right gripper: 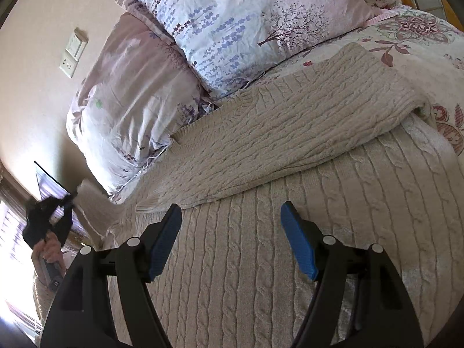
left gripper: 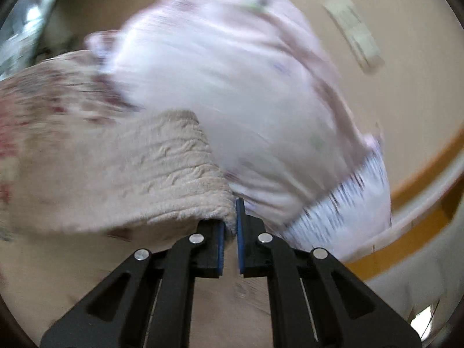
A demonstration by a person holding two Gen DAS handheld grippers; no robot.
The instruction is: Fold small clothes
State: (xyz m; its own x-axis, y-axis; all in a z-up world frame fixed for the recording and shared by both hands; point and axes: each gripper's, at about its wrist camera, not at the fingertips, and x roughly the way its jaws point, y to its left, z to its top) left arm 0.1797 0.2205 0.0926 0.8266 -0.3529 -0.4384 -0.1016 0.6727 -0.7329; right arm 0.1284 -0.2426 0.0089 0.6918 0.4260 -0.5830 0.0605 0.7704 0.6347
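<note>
A cream cable-knit sweater (right gripper: 290,150) is spread across the bed, its body lying flat in the foreground of the right wrist view and one section folded diagonally over it, the folded edge running from the lower left up toward the right. The far end of that fold rests against the two pillows.

A piece of the same cream knit (left gripper: 162,174) is pinched between the blue-padded fingers of the left gripper (left gripper: 230,223), which is almost fully closed, with only the thickness of the fabric between its pads. The knit is draped up and over the left finger; the left wrist view is heavily motion-blurred, so which part of the sweater is held cannot be told with certainty. In the right wrist view the left gripper (right gripper: 68,200) is seen at the far left edge, with a pale piece of fabric raised off the bed at its tip.

The right gripper (right gripper: 229,235) is held wide open just above the flat body of the sweater, nothing being gripped between its blue pads (right gripper: 163,240); whether the fingertips touch the knit cannot be told.

Beyond the sweater, a pale blue-and-pink pillow printed with purple flowers and a tree (right gripper: 249,23) is set beside a mauve printed pillow (right gripper: 130,92). A floral bedcover in cream and red (right gripper: 417,37) is seen at the right. A white wall switch plate (right gripper: 72,52) is mounted on the beige wall (right gripper: 34,58).
</note>
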